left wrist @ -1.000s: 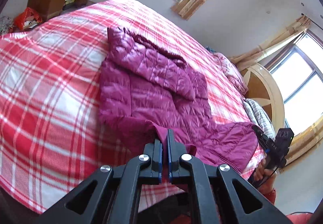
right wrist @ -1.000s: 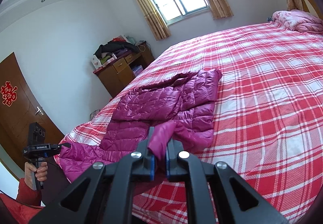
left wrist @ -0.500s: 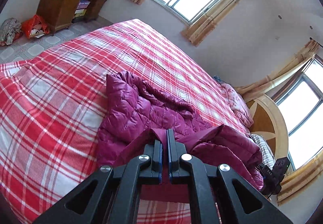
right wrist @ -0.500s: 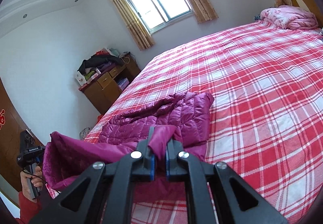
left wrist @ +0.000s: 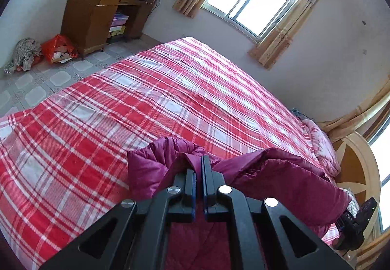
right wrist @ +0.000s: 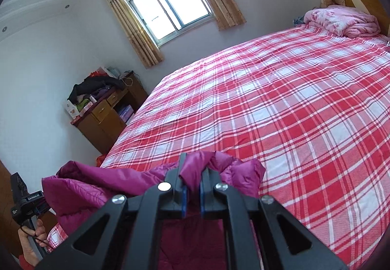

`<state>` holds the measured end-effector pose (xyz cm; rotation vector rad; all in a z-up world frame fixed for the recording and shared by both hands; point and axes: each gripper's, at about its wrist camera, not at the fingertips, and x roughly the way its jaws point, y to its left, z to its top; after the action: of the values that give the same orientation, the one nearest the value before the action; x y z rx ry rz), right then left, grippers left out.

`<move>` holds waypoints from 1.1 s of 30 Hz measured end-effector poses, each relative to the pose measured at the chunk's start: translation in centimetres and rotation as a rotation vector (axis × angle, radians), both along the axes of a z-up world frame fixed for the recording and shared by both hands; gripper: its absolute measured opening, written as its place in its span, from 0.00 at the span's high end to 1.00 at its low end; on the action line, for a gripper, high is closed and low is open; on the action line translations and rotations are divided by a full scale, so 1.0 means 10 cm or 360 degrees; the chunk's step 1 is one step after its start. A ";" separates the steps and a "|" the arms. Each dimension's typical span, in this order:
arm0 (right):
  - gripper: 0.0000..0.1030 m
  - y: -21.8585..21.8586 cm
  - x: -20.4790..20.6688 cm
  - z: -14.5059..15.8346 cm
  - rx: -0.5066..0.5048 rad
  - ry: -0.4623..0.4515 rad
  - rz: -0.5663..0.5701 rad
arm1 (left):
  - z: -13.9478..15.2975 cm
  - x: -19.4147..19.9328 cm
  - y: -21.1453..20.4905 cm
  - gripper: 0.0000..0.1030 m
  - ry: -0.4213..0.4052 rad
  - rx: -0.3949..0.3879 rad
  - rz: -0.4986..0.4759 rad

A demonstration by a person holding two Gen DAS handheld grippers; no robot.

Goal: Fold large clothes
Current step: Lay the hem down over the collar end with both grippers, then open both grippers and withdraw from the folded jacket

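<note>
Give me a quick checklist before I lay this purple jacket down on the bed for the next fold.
1. Left gripper shut on jacket: ok.
2. Right gripper shut on the fabric: ok.
3. Jacket lifted, bunched between the two grippers: ok.
4. Plaid bedspread ahead bare for laying down: ok.
5. Pink blanket far off by the headboard: ok.
6. Lower part of the jacket hanging free: cannot tell, hidden below the grippers.

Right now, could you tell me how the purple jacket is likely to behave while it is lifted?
The jacket probably stays floppy, sagging between the left gripper and right gripper. Its puffy quilting suggests lightness. The shiny fabric might slip.
</note>
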<state>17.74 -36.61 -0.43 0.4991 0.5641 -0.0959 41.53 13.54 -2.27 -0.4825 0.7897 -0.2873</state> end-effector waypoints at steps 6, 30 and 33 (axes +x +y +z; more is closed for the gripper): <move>0.91 -0.07 0.53 -0.42 -0.0169 0.0152 -0.0065 | -0.41 0.60 -0.23 0.97 0.0051 0.0155 0.0094; 0.22 -0.62 0.64 -0.86 0.0199 0.0211 -0.0108 | -0.99 0.99 0.12 0.95 0.0293 -0.0127 0.0071; 0.14 -0.65 0.19 -0.39 -0.0014 0.0004 -0.0255 | -0.60 0.76 0.32 0.80 0.0150 0.0106 0.0110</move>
<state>19.59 -43.10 -4.32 0.5354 0.5256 -0.2516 49.16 16.73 -8.32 -0.4619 0.8698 -0.1744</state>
